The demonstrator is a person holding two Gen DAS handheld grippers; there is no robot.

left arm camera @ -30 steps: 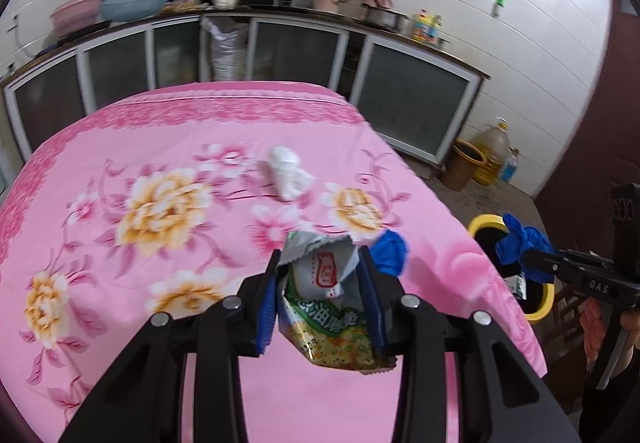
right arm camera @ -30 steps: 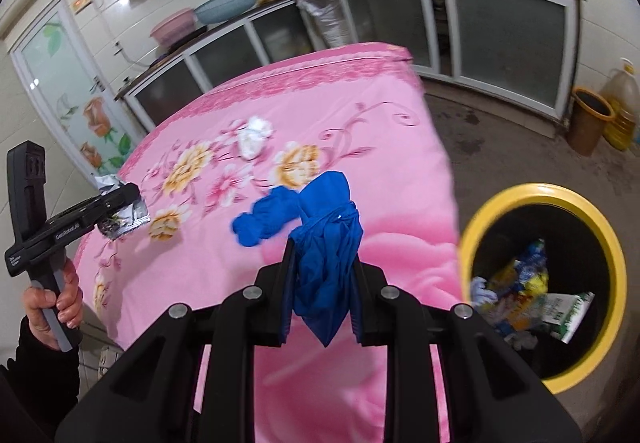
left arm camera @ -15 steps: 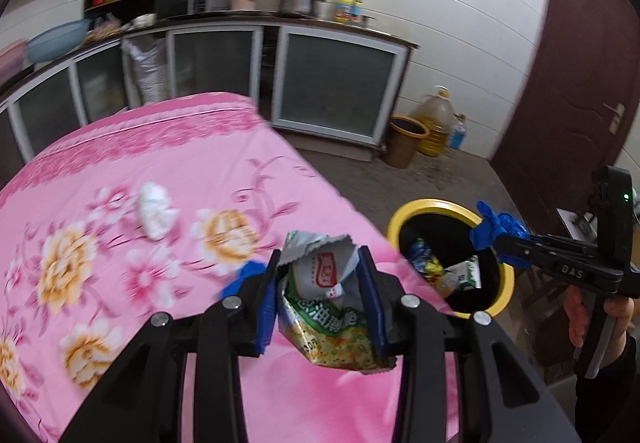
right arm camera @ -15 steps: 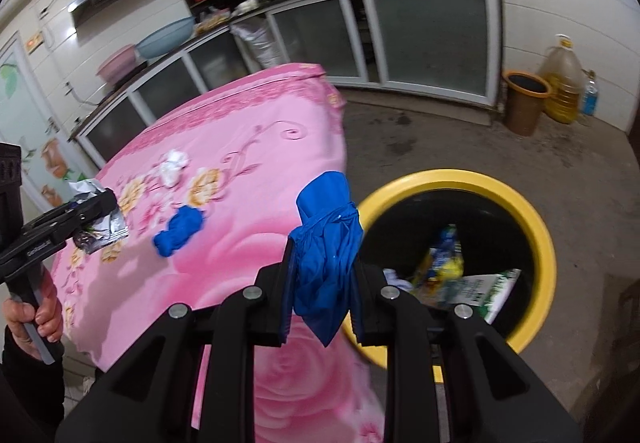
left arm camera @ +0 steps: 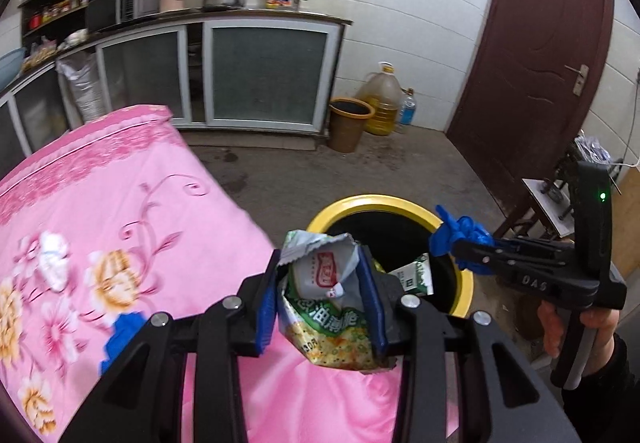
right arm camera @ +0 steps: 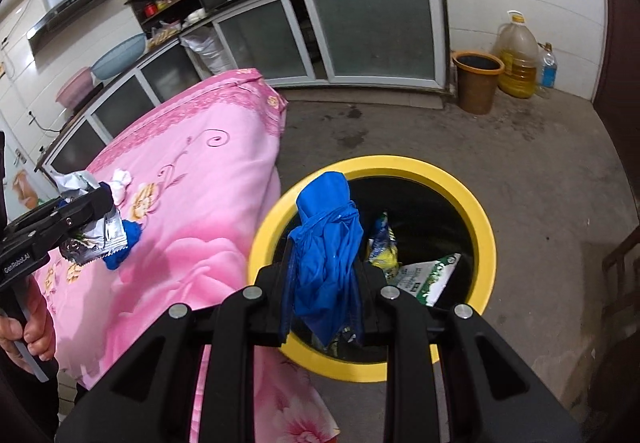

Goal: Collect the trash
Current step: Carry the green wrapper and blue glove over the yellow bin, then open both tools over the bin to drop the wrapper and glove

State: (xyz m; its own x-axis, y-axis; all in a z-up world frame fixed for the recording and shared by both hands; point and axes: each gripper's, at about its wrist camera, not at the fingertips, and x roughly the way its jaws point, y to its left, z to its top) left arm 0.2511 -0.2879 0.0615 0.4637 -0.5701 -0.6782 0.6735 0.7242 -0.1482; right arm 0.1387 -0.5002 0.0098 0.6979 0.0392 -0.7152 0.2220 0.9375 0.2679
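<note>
My left gripper (left arm camera: pixel 322 279) is shut on a crumpled snack wrapper (left arm camera: pixel 326 303), silver and green, held over the table's right edge beside the yellow-rimmed black bin (left arm camera: pixel 466 285). My right gripper (right arm camera: pixel 324 263) is shut on a blue plastic glove (right arm camera: pixel 326 243) above the bin's (right arm camera: pixel 486 239) near-left rim. Each gripper shows in the other's view: the right gripper (left arm camera: pixel 448 243) with the glove over the bin, the left gripper (right arm camera: pixel 106 203) with the wrapper (right arm camera: pixel 100 239) over the table. A second blue glove (left arm camera: pixel 120 335) and a white tissue wad (left arm camera: pixel 54 259) lie on the pink cloth.
The bin holds a yellow packet (right arm camera: pixel 384 243) and a green-white carton (right arm camera: pixel 428 275). A pink flowered tablecloth (right arm camera: pixel 192 243) covers the table. On the concrete floor by the cabinets stand a brown bucket (left arm camera: pixel 350 123), an oil jug (left arm camera: pixel 384 99) and a bottle. A brown door (left arm camera: pixel 540 55) is at right.
Both grippers have swung right from over the table toward the bin, each keeping its hold. The bin now lies under the right gripper and just ahead of the left.
</note>
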